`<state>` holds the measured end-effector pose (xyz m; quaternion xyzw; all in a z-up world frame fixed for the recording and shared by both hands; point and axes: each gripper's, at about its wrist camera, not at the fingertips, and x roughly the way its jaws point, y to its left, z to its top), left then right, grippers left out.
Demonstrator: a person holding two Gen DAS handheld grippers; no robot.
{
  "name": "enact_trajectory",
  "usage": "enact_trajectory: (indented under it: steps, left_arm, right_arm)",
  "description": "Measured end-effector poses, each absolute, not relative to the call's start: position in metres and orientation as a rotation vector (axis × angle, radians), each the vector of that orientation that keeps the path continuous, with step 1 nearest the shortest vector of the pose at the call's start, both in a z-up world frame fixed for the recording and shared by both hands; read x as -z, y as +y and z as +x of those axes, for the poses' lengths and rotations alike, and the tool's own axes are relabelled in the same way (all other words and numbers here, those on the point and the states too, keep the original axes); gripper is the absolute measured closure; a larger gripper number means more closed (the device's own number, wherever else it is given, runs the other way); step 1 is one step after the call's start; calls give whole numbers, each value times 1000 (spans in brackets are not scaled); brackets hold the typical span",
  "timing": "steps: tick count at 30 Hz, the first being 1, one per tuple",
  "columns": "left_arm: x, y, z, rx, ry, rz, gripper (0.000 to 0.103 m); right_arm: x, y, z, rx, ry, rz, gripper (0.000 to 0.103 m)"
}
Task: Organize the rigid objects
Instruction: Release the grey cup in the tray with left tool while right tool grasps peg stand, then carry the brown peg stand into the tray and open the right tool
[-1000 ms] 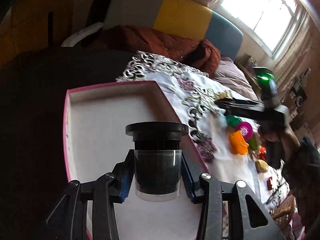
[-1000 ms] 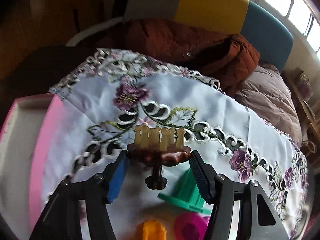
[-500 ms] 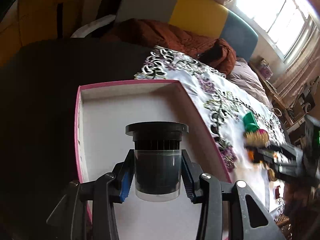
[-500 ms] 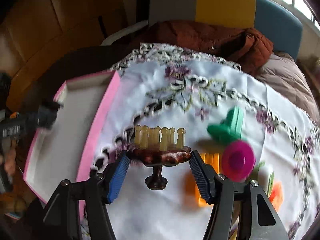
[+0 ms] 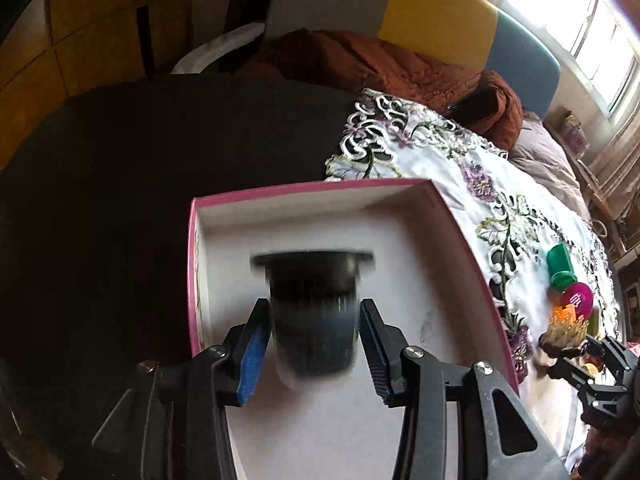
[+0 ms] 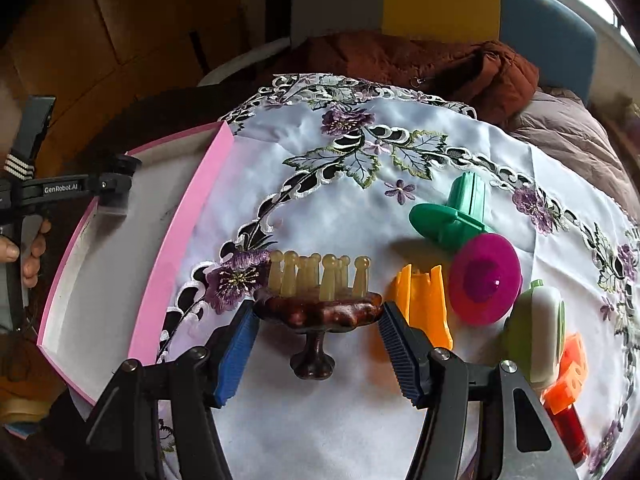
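The left gripper point(image 5: 312, 354) hangs over the pink-rimmed box point(image 5: 460, 232), its jaws opening around a blurred black cylinder point(image 5: 314, 312), while the right gripper point(image 6: 318, 346) stays out — clamped on a brown peg-topped massager point(image 6: 318, 308) above the embroidered cloth point(image 6: 320, 208) beside the box

left gripper point(image 5: 312, 340): black frame | blue pads | silver screws | "GenRobot.AI" lettering

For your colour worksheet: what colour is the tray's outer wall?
Pink; the tray's outer wall shows best in the right wrist view.
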<state>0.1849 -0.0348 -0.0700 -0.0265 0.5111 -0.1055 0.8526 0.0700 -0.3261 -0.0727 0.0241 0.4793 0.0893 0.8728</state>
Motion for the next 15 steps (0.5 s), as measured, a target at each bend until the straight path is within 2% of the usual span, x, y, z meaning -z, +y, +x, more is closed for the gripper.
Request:
enact_trajectory:
  steps: [4, 15]
  left_arm:
    - [68, -31, 173, 200, 1068, -56, 52]
    - [30, -24, 93, 194, 935, -33, 52]
  right_arm:
    - [73, -325, 70, -186, 997, 42, 41]
    - [73, -323, 69, -180, 991, 23, 41]
